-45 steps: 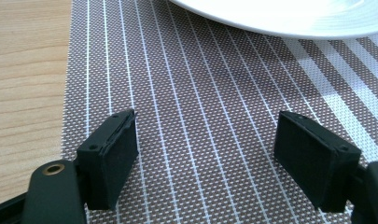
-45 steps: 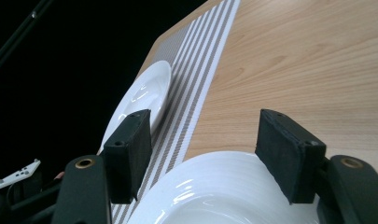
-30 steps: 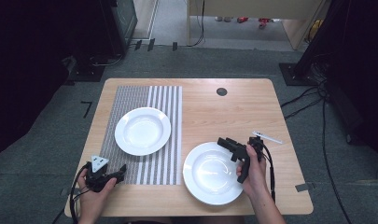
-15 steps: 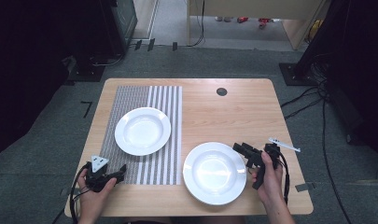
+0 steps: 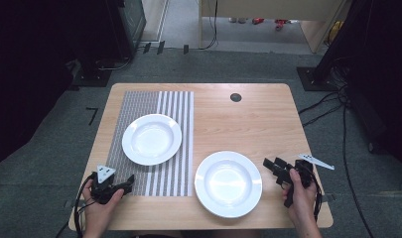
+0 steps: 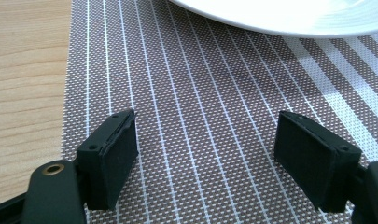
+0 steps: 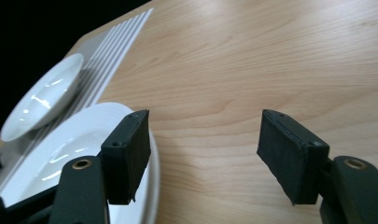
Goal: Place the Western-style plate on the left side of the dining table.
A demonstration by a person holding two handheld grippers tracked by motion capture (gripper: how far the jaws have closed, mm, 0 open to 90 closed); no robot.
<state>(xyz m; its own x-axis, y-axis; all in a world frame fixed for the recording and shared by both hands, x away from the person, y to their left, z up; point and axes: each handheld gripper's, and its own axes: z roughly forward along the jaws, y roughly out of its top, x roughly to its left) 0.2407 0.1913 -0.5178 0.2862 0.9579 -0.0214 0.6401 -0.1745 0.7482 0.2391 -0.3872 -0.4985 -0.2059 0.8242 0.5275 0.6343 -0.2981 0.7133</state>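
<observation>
Left gripper [image 5: 123,185]: in my left hand [image 5: 100,204], low over the near edge of the mat [image 5: 139,106]; my jaws stand wide apart with nothing between them but weave.
Mat: striped, under my left fingers [image 6: 113,154] and running ahead of them.
Far plate [image 5: 152,139]: on the mat, ahead of my left jaws; its white rim crosses the top of the left gripper view, apart from my fingers.
Right gripper [image 5: 273,166]: in my right hand [image 5: 300,198], over bare table [image 5: 248,119]; jaws spread wide, empty.
Near plate [image 5: 228,183]: on the wood just beside my right jaws. In the right gripper view one finger [image 7: 126,156] overlaps its rim; touching or just above, I cannot tell.
Hole [image 5: 235,97]: dark round one in the table, well ahead of both grippers.
</observation>
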